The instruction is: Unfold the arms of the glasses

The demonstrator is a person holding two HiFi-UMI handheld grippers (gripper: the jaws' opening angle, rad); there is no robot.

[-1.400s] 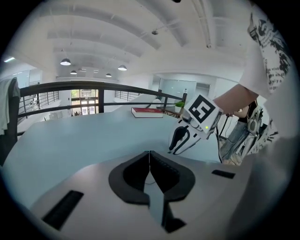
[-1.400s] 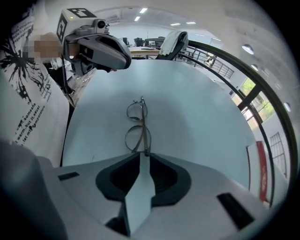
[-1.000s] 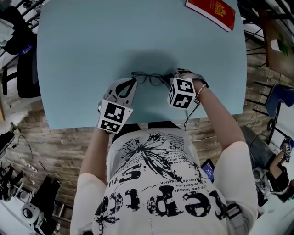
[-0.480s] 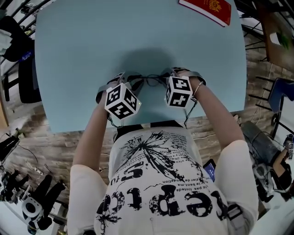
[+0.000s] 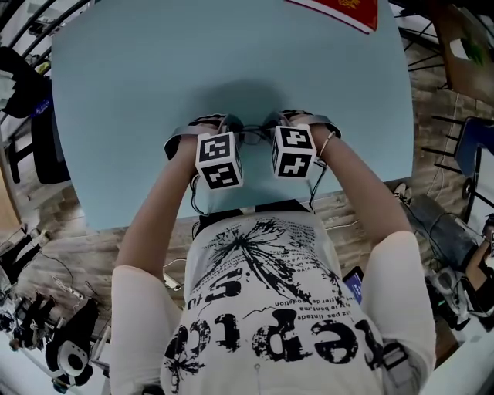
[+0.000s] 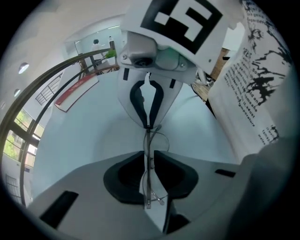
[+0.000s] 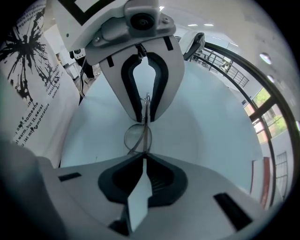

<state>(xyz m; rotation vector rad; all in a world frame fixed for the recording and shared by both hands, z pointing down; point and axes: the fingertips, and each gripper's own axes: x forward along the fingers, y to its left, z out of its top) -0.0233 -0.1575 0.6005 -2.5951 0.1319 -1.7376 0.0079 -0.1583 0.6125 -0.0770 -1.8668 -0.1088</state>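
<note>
- Our left gripper [image 6: 149,155] points steeply down at the light blue table [image 5: 147,77]. Its jaws stand slightly spread and have just been opening.
- The thin wire frame of the glasses [image 7: 137,137] runs up through that narrow gap. As far as we can see, the pads do not press on it.
- Our right gripper [image 7: 144,157] also points steeply down. Its jaws are closed to a point on the frame, so it pinches the glasses just below one round lens.
- In the head view the glasses sit low over the table's near middle, in the small space between the two grippers. The left gripper is at 9 o'clock of them and the right at 3 o'clock.
- The two marker cubes, the left cube [image 5: 217,160] and the right cube [image 5: 293,150], stand close side by side and do not touch.
- In the left gripper view, the right gripper fills the 12 o'clock part of the picture, its dark pads together on the frame.
- In the right gripper view, the left gripper likewise stands at 12 o'clock, and the frame enters between its pads.
- A red booklet [image 5: 340,9] lies at the table's far edge, at about 1 o'clock from the glasses and well apart from them.
- A thin bracelet [image 5: 327,143] shows on our right wrist.
</note>
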